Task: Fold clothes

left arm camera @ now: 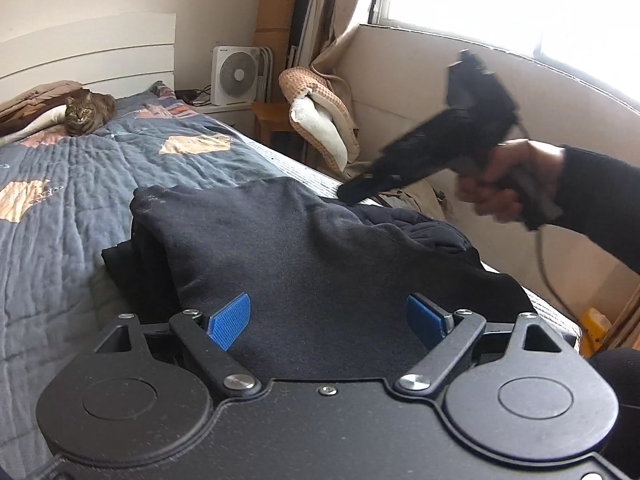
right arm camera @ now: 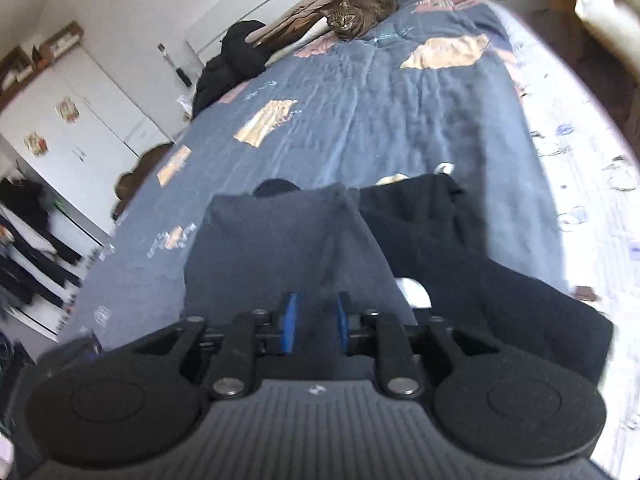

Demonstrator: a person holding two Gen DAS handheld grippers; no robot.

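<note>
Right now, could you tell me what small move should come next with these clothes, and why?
Probably lower the left tongs onto the dark grey garment and grip its near edge: their jaws stand wide apart above it, holding nothing, while the right tongs also look empty.

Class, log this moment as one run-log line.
left gripper: open over dark folded garment | right gripper: partly open, nothing gripped | cat: on bed
</note>
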